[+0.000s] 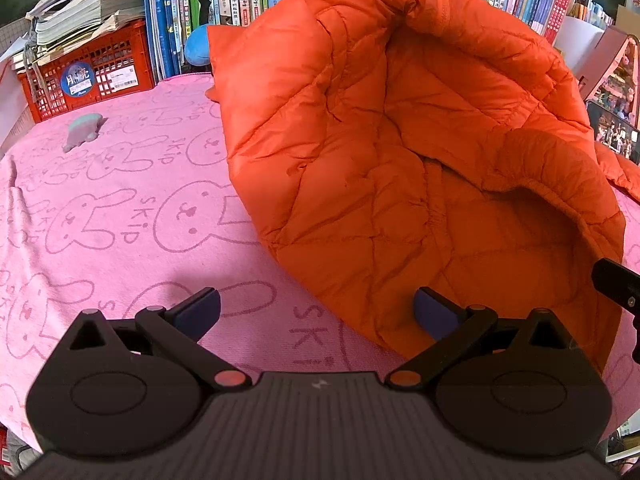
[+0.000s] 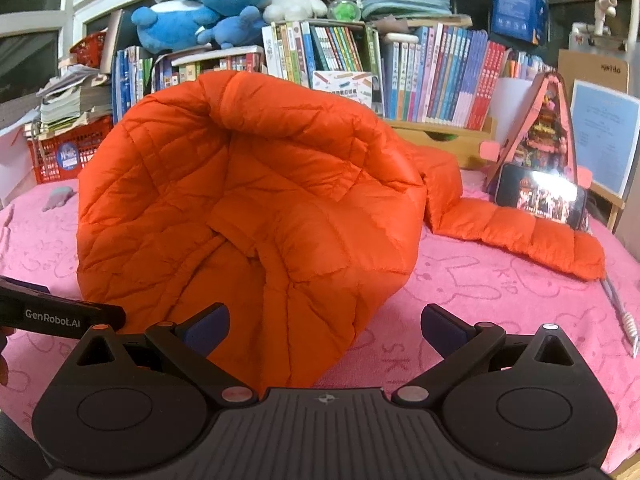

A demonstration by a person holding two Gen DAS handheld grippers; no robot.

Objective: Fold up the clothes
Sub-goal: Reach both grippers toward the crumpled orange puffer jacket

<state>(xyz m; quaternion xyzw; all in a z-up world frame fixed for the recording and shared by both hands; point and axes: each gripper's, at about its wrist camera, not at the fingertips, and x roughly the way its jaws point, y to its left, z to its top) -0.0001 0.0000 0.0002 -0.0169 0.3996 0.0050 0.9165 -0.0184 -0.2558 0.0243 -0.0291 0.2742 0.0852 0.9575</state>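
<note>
An orange quilted puffer jacket [image 1: 400,140] lies bunched and curled up on the pink bunny-print towel [image 1: 120,220]. In the right wrist view the jacket [image 2: 248,200] rises in a rounded heap, with one sleeve [image 2: 520,236] stretched flat to the right. My left gripper [image 1: 316,308] is open at the jacket's near left edge, its right fingertip over the orange fabric and nothing pinched. My right gripper [image 2: 324,328] is open too, with the jacket's near hem lying between its fingers, untouched by the pads. The other gripper shows at the left edge of the right wrist view as a black bar [image 2: 60,316].
A red crate [image 1: 88,72] with stacked papers stands at the back left. Rows of books [image 2: 440,76] and plush toys [image 2: 208,4] line the back. A phone [image 2: 540,196] leans by a small pink house model [image 2: 548,124]. A small grey-green toy [image 1: 82,130] lies on the towel.
</note>
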